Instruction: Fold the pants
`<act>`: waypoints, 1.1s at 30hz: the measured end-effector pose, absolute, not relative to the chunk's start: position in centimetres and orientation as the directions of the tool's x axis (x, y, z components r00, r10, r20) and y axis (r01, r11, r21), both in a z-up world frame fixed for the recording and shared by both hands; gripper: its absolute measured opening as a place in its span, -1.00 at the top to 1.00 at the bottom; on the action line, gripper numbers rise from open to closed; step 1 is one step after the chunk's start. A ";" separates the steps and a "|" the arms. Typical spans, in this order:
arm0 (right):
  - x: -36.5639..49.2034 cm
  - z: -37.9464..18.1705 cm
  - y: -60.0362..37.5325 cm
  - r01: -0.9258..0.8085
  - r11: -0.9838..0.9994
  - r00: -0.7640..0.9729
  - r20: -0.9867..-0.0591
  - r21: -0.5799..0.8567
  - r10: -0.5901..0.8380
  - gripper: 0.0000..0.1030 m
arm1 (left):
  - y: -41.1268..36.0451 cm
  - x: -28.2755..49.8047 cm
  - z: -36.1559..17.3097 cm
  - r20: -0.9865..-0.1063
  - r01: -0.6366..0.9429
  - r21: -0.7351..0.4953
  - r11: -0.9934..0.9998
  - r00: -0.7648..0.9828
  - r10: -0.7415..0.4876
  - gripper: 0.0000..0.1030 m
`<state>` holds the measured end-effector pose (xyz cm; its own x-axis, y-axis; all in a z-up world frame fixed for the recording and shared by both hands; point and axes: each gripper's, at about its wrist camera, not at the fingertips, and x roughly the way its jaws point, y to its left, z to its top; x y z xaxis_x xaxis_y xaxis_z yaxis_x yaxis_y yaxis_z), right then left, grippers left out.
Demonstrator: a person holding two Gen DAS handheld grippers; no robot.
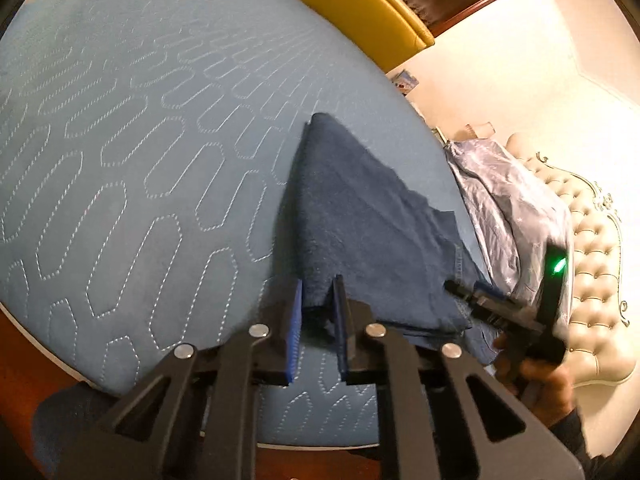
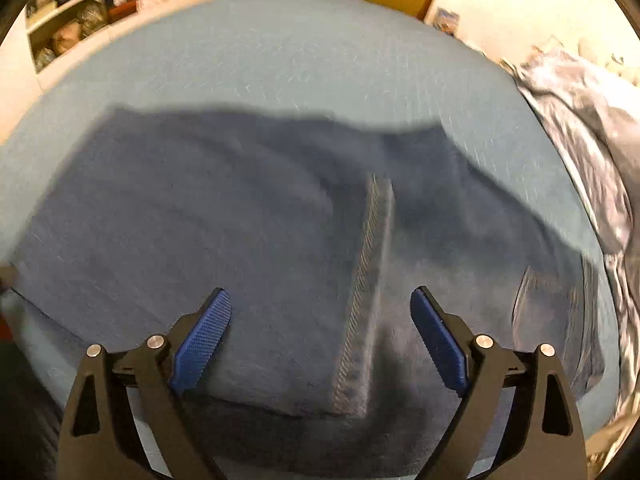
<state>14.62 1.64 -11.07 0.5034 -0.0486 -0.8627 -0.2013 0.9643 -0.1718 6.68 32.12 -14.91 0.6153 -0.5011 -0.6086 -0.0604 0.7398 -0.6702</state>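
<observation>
Dark blue pants lie folded on a light blue quilted bed cover. In the left wrist view my left gripper is shut on the near corner of the pants, with the cloth edge pinched between its blue pads. To its right, my right gripper hovers at the edge of the pants, held by a person's hand. In the right wrist view, which is blurred, my right gripper stands wide open just above the pants. A stitched seam runs between its fingers, which touch nothing.
Crumpled patterned bedding lies at the right end of the bed against a white tufted headboard. A yellow chair stands beyond the far edge. Cluttered shelves are at the back left. The bed's near edge runs just under my left gripper.
</observation>
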 end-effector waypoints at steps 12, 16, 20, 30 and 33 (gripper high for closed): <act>24.9 -10.2 19.4 -0.395 0.917 0.144 -0.983 0.051 0.116 -0.78 | 28.6 5.6 -11.1 -0.635 -0.064 -0.542 0.838 0.685 -0.358 0.75; 24.9 -12.0 22.0 -0.429 0.902 0.154 -0.988 -0.044 0.025 -0.53 | 27.5 5.2 -10.6 -0.638 -0.059 -0.506 0.861 0.698 -0.326 0.76; 24.5 -12.1 22.9 -0.441 0.888 0.217 -0.976 -0.129 -0.034 -0.25 | 26.4 4.8 -9.8 -0.633 -0.053 -0.474 0.879 0.714 -0.299 0.76; 23.6 -10.4 21.0 -0.464 0.882 0.245 -0.969 -0.084 0.037 0.65 | 25.0 3.8 -10.8 -0.625 -0.139 -0.544 0.828 0.725 -0.289 -0.09; 23.5 -10.0 20.6 -0.463 0.884 0.243 -0.969 -0.067 0.054 0.65 | 23.3 4.1 -12.0 -0.647 -0.155 -0.517 0.842 0.714 -0.266 -0.12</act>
<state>23.49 20.59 -10.04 0.2426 0.0540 -0.9686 -0.4632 0.8837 -0.0668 4.15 23.29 -12.02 0.7141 -0.2664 -0.6474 -0.1551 0.8416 -0.5173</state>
